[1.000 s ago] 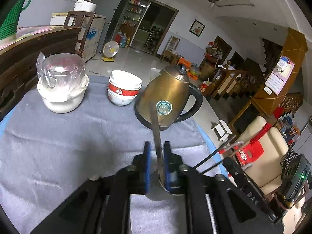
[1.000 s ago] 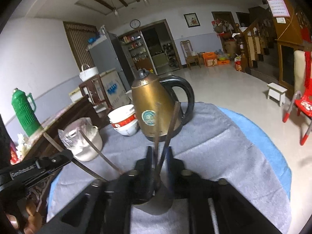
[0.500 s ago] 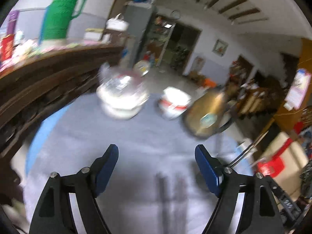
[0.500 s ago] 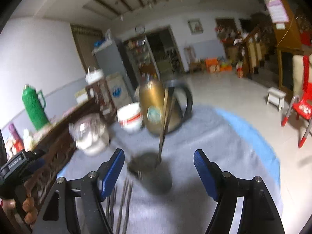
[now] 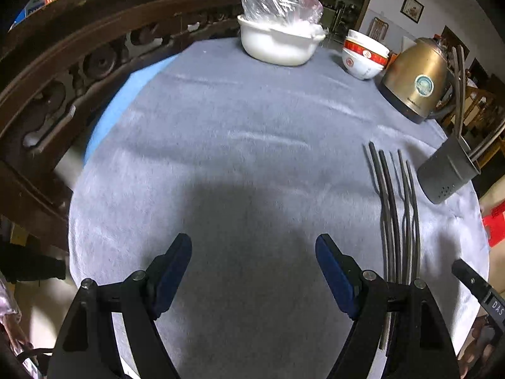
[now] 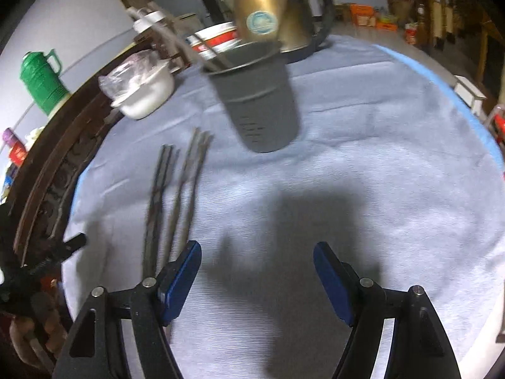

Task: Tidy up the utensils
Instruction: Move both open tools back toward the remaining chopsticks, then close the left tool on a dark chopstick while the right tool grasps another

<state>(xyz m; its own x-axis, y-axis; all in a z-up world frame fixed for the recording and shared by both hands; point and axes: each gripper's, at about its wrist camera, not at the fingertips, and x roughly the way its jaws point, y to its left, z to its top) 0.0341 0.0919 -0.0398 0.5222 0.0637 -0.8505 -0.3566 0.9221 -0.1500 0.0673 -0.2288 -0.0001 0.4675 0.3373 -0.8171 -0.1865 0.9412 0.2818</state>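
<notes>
Chopsticks [image 5: 398, 214] beside grey holder [image 5: 448, 173]

Dark, slender chopsticks [image 5: 398, 208], roughly 4 or more, lying flat and near-parallel on the grey-clothed bench [image 5: 221, 145], tips fanned slightly toward the far side. Just beside them, a grey utensil cup [image 6: 258, 101], standing upright on the cloth, small holes near its base. A few more long sticks [image 5: 459, 94] leaning inside, poking above the rim.

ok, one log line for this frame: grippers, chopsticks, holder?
left gripper: open, empty | right gripper: open, empty | chopsticks: loose on cloth | holder: upright, some sticks inside
</notes>
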